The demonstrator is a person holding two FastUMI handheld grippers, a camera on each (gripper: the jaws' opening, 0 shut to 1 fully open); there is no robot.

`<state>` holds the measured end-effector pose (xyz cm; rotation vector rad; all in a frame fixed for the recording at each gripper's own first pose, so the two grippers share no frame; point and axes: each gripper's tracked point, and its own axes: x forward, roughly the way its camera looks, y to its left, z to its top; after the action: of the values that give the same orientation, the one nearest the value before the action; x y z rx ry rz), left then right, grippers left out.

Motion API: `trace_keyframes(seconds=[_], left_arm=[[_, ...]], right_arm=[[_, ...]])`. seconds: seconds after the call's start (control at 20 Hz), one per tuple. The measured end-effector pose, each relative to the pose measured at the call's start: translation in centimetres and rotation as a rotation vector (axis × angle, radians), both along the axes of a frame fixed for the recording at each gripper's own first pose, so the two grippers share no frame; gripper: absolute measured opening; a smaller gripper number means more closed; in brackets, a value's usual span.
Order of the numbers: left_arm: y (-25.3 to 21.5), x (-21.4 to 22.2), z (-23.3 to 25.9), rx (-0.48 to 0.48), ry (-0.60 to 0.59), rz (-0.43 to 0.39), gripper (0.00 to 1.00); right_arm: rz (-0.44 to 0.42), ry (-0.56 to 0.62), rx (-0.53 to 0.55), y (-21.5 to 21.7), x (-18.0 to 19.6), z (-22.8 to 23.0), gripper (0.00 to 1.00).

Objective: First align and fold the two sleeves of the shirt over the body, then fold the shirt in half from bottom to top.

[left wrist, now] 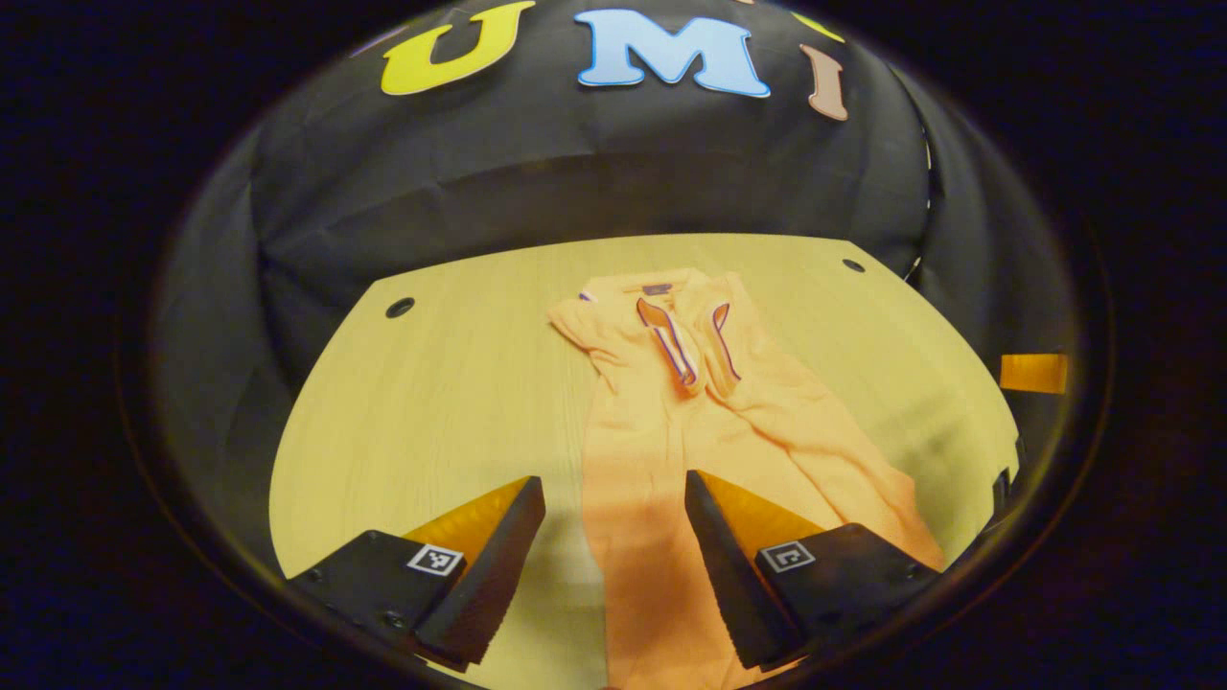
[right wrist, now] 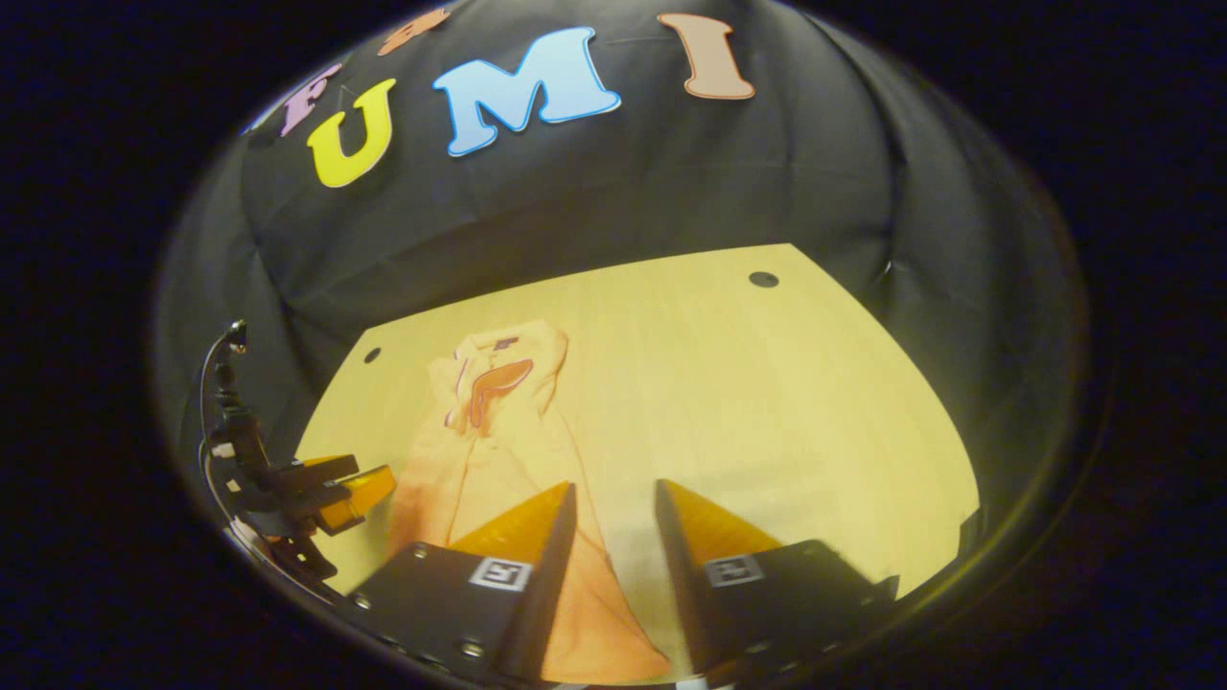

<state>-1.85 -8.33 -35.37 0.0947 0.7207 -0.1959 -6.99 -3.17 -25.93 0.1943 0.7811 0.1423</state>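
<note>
- Left gripper (left wrist: pixel 613 498) hung above the near end of the shirt (left wrist: pixel 700 422), jaws apart, nothing between them but cloth below.
- Right gripper (right wrist: pixel 613 503) hovered over the shirt's near right edge, jaws also apart, gripping nothing.
- Right gripper view caught the left gripper at far left, low over the table.
- Shirt lay lengthwise on the table (left wrist: pixel 451 402), collar (left wrist: pixel 685 335) at the far end, sleeves folded in over the body.
- Table was light wood with dark holes (left wrist: pixel 400 308) near its far corners; black cloth wall behind.
</note>
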Motion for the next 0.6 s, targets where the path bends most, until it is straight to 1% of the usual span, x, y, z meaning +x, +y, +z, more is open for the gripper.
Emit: trace_keyframes(seconds=[0.05, 0.25, 0.4, 0.5, 0.55, 0.6], left_arm=[[0.2, -1.1, -0.3, -0.002, 0.014, 0.0, 0.96], [1.4, -5.9, -1.6, 0.001, 0.09, -0.016, 0.96], [2.0, -9.8, -3.0, 0.0, 0.163, -0.029, 0.97], [2.6, -11.9, -4.2, 0.012, 0.215, -0.023, 0.96], [2.6, -13.0, -4.7, 0.009, 0.243, -0.023, 0.96], [2.5, -14.0, -5.1, 0.003, 0.267, -0.024, 0.97]], right_arm=[[0.01, 0.019, -0.002, 0.1, -0.6, -0.6, 0.66], [0.072, 0.131, -0.022, 0.7, -2.8, -3.4, 0.66], [0.13, 0.267, -0.07, 0.7, -5.4, -6.4, 0.66], [0.168, 0.355, -0.086, 0.9, -8.0, -8.3, 0.66], [0.185, 0.389, -0.092, 1.0, -8.9, -8.9, 0.69], [0.202, 0.421, -0.1, 1.1, -9.6, -9.3, 0.63]])
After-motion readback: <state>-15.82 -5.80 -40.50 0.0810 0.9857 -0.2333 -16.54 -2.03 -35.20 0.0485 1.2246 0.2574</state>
